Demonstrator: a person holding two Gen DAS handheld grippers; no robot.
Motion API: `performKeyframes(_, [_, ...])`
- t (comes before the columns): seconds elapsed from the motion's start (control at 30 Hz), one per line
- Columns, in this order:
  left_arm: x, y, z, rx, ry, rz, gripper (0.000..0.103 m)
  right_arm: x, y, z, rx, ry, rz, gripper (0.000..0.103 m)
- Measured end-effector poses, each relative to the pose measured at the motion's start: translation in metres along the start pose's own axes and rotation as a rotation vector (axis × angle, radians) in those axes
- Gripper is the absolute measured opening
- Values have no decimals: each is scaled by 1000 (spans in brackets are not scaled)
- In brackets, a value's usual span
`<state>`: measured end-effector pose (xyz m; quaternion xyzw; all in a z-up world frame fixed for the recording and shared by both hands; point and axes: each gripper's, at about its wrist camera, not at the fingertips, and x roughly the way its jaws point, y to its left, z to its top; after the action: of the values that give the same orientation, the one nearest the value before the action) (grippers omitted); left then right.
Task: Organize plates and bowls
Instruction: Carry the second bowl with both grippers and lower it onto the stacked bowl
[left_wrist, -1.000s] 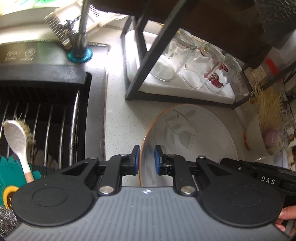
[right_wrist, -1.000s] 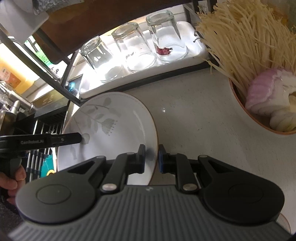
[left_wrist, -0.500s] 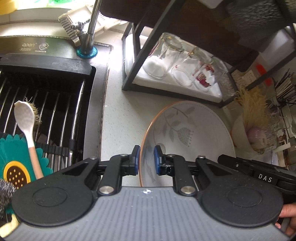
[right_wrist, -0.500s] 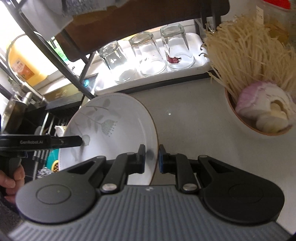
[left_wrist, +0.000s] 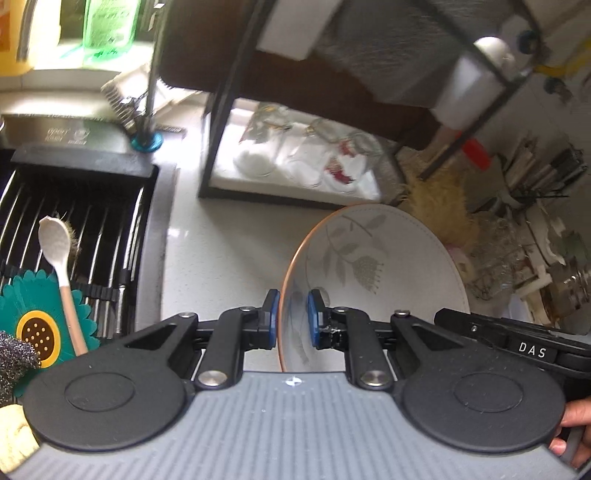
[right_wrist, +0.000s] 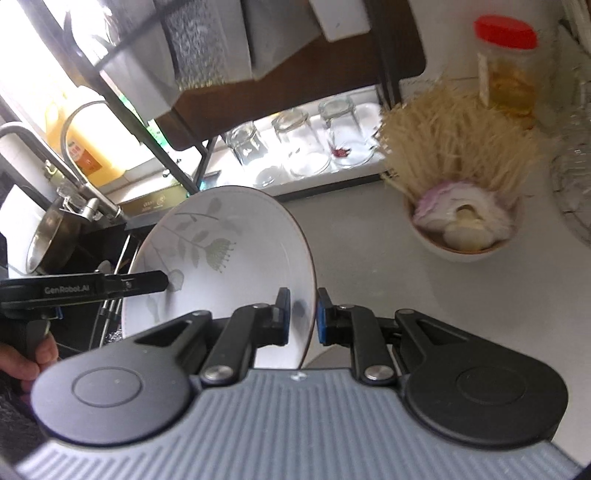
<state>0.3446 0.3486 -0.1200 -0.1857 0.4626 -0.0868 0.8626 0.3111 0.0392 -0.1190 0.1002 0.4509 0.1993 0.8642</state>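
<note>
A white plate (left_wrist: 373, 266) with a grey leaf-and-flower print and a thin orange rim hangs above the pale countertop (left_wrist: 221, 251), held at two opposite edges. My left gripper (left_wrist: 291, 319) is shut on its left rim. In the right wrist view the same plate (right_wrist: 221, 254) stands tilted, and my right gripper (right_wrist: 303, 314) is shut on its right rim. The left gripper's black body (right_wrist: 88, 288) shows at the plate's far side there, with a hand on its handle.
A black dish rack (left_wrist: 229, 110) holds upturned glasses (right_wrist: 303, 147) on a white tray. The sink (left_wrist: 74, 229) with wire grid, a spoon (left_wrist: 61, 266) and a teal flower mat lies at left. A bowl of noodles and onion (right_wrist: 465, 221) and a red-lidded jar (right_wrist: 506, 66) stand at right.
Both grippers have risen with the plate between them. The counter, glasses and sink have dropped farther away, and the rack's upper shelf has come into view.
</note>
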Motion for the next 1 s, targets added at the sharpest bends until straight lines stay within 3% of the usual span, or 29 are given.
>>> performKeyframes(0.3, [-23,-44,-20,56,-38,-19,18,-45,-15,-14,-3,-65,0,17])
performKeyframes(0.6, [-23,-76,-57,59,-37,-25,19,-73,-42,-49,25,-83,-29,17])
performKeyframes(1.0, [32,-95,-95,114,101,-52,19,-64,-79,-90,80,-56,-158,18])
